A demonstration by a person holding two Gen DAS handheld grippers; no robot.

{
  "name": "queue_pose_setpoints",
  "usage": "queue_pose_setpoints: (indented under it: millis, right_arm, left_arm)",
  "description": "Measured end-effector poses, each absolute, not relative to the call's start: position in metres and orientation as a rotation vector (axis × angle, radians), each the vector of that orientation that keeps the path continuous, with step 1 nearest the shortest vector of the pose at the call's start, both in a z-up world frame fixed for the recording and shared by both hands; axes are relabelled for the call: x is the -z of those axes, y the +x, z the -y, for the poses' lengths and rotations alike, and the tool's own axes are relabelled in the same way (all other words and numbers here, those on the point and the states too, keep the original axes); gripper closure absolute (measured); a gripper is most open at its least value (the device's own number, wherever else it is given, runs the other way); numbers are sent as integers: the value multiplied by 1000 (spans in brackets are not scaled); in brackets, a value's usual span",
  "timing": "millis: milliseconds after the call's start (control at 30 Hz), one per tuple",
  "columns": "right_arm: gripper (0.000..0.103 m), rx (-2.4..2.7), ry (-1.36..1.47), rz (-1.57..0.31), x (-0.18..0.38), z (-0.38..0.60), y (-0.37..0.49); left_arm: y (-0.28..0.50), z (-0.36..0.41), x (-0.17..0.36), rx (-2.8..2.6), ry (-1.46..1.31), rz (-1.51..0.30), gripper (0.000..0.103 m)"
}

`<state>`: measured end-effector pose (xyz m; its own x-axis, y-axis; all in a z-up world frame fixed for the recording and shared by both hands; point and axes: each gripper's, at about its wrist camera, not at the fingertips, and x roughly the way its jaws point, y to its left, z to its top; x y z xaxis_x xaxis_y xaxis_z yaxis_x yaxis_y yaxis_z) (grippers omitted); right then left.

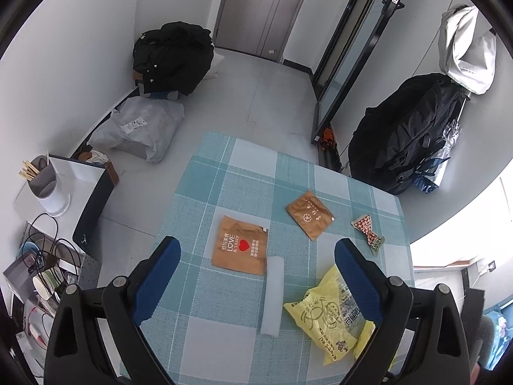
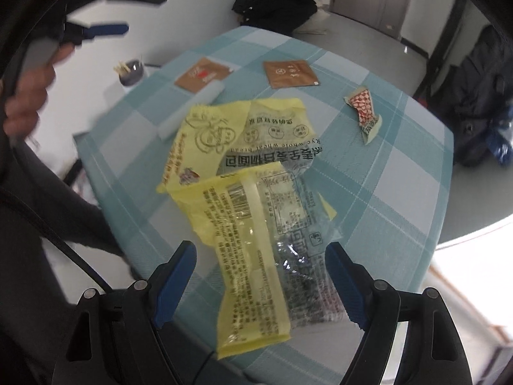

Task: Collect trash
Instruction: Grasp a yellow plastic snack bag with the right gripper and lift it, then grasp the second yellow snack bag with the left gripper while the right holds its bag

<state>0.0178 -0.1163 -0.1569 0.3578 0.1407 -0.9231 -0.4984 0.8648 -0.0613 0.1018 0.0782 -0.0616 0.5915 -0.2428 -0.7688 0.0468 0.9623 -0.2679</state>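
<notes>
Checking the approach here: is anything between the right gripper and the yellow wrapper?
Nothing visible. The right gripper is open, and the yellow wrapper already lies between its fingers on the table.

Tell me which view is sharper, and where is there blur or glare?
The left wrist view is sharper: print on the brown packet reads clearly. The right wrist view is softer, the left tool smeared by motion; a window washes out its lower right.

Bread bag [image 1: 330, 317] right of foam strip [image 1: 272, 295], both on table [image 1: 224, 337].
</notes>
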Motion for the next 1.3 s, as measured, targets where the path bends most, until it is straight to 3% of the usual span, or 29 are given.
queue_pose_setpoints:
  millis: [200,267,367,700,1300]
  right_arm:
    - [23,-410,-418,-1094,169,108,21]
    - [27,-407,-410,-1089,171,109,22]
    - [46,-403,-372,-1091,171,112,25]
    - [61,-418,-254,-1075,160,126,21]
    - [66,-455,-34,-1024,135,152,13]
  left_arm:
    - [100,-70,64,156,-179,-916,8]
    - [99,-67,67,150,-151,-917,8]
    - [99,-65,70,140,-123,-920,8]
    - [97,-62,72,135,-103,-921,8]
    - [95,-41,76,147,-8,-895,8]
